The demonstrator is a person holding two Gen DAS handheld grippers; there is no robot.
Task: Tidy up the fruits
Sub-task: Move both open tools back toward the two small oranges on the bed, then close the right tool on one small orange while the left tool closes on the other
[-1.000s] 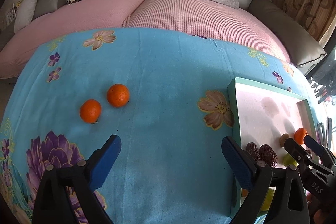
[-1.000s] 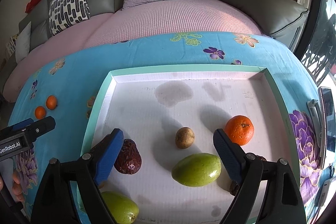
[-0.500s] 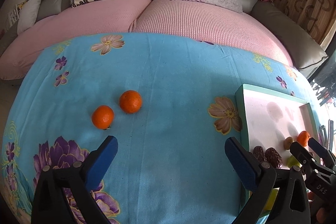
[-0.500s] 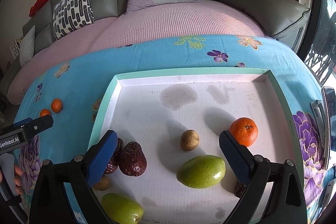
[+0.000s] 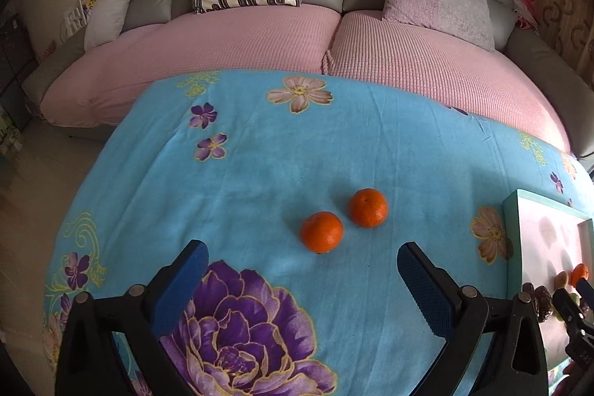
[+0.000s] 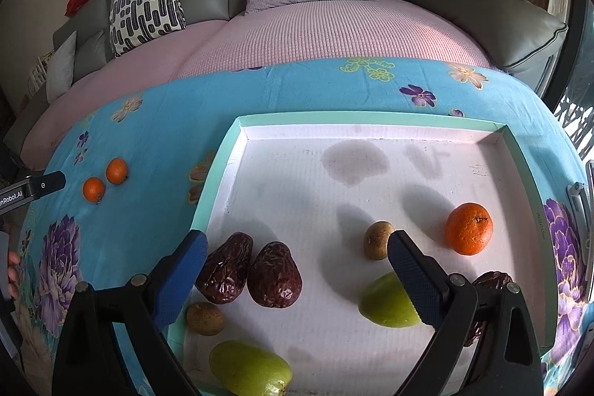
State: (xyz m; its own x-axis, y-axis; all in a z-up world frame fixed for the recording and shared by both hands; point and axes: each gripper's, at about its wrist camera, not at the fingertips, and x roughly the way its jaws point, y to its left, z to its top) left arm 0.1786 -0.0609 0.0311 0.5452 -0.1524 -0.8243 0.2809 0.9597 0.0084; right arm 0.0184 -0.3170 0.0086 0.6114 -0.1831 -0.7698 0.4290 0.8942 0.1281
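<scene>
The left claw, spread wide and empty, has swung leftward away from the tray, so the two loose oranges on the table now sit just ahead of it, ready for pickup. The right claw hangs released over the tray.
</scene>
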